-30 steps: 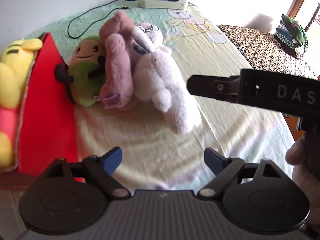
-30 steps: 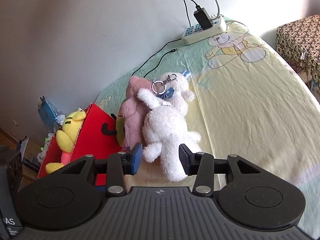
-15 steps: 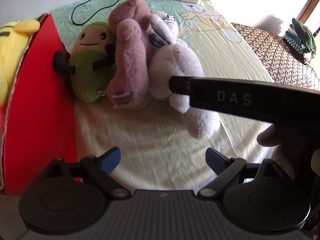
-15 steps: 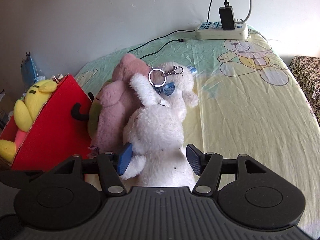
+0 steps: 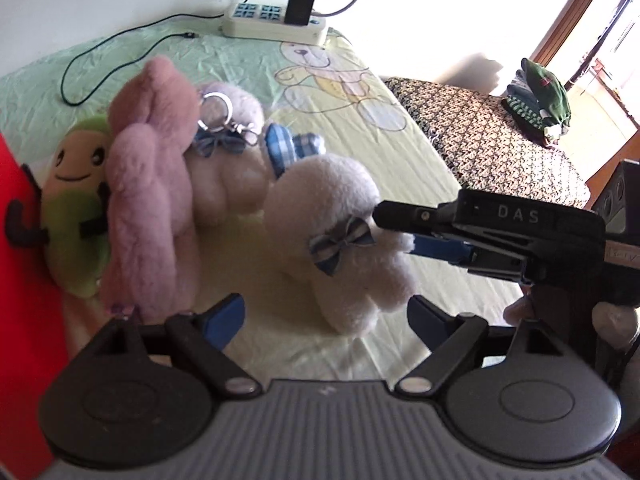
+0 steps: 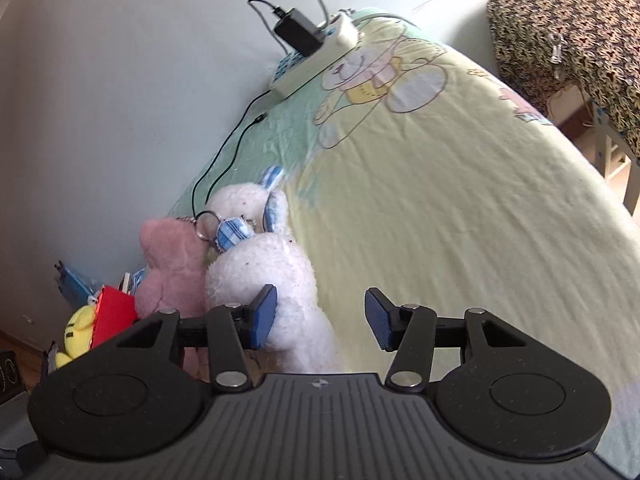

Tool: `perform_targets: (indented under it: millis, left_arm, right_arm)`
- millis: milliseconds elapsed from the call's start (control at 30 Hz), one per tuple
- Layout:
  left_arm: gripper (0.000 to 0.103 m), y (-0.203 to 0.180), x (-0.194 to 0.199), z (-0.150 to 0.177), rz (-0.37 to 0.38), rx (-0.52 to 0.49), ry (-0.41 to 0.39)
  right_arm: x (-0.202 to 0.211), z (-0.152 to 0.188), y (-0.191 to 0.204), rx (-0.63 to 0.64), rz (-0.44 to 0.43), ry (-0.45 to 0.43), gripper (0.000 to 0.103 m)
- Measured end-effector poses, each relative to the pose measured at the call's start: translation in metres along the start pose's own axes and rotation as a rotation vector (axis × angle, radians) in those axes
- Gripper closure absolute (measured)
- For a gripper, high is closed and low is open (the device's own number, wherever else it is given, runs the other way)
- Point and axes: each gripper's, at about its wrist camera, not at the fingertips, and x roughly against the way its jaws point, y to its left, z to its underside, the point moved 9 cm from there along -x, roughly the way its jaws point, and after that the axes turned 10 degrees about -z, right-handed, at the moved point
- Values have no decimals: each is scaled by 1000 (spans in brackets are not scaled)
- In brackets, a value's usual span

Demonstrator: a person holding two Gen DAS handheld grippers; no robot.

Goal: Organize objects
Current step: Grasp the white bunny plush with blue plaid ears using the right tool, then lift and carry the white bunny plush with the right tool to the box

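Note:
A white plush rabbit [image 5: 332, 236] with blue checked ears and a key ring lies on the bed, leaning on a pink plush [image 5: 148, 184]; a green plush [image 5: 76, 200] is behind it, against a red box [image 5: 24, 280]. My left gripper [image 5: 324, 320] is open, just short of the rabbit. My right gripper [image 6: 318, 316] is open; its left finger [image 6: 262, 316] touches the rabbit [image 6: 264, 268], which lies mostly left of the gap. The right gripper also shows from the side in the left wrist view [image 5: 404, 224], at the rabbit's right flank.
A yellow plush [image 6: 78, 328] sits in the red box [image 6: 114, 312]. A power strip [image 5: 276, 28] with a plugged charger and a black cable lies at the far end of the bed sheet [image 6: 460, 220]. A patterned stool [image 5: 492, 136] with folded clothes stands to the right.
The white rabbit has been rolled over, so its head and bow now face the left camera. The right gripper swung right and tilted, and its jaws opened wider. The left gripper moved closer.

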Motion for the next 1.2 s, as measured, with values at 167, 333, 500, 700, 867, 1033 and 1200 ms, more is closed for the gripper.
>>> perform_targets:
  millis: [167,333,500,700,867,1033,1200]
  left_arm:
    - [26,-9,-31,-12,37,41,49]
    - [28,-13,-42,-21,62,77,64]
    - [27,-12,-49,-28,66,83,68]
    - [28,-12,-50,-31,95,88,77]
    - [30,-21,-44,-26,116,36,80]
    - [32,-28,-31,-13,153,-4,94]
    - [32,-30,-17,9,192,-28,133]
  right_arm:
    - [-3,-9,-6,-15,-37,2,51]
    - [-18,-13,-10,-11,-74,24,46]
    - [-30,-9,-6,-17,-137,69,48]
    - [-29,-10,-10,-50,-169,75,53]
    - [-16,-4,-16,-99,-180,102,57]
    - [-2,8,-16,-139,-192,148,59]
    - [12,28,-15,-175,-204,222,59]
